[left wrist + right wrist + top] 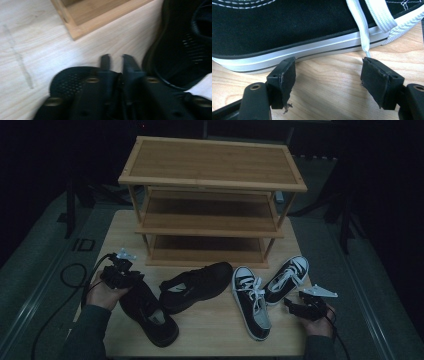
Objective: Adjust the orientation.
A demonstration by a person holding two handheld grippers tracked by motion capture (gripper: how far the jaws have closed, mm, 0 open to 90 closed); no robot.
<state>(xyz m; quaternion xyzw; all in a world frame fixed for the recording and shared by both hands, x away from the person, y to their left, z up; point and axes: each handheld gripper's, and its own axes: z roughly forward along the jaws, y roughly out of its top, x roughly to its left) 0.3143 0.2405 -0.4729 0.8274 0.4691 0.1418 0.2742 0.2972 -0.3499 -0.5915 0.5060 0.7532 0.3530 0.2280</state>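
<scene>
You have two black mesh sneakers at your left: the nearer one [150,312] lies flat on its sole, toe toward the table's front edge, and the other [197,285] rests beside it, angled toward the bamboo rack. At your right two black canvas sneakers, one [252,302] and the other [286,279], lie upright with white soles and laces, splayed apart

The table [210,330] is pale wood with a smooth, matt grain; the rack [212,162] is a warmer wood, faintly satin. The black-and-white sneaker [287,27] is matt canvas over a smooth rubber sole — its laces [362,22] flat woven cloth. The black shoe [185,45] looks like perforated mesh fabric — dull, not glossy.
</scene>
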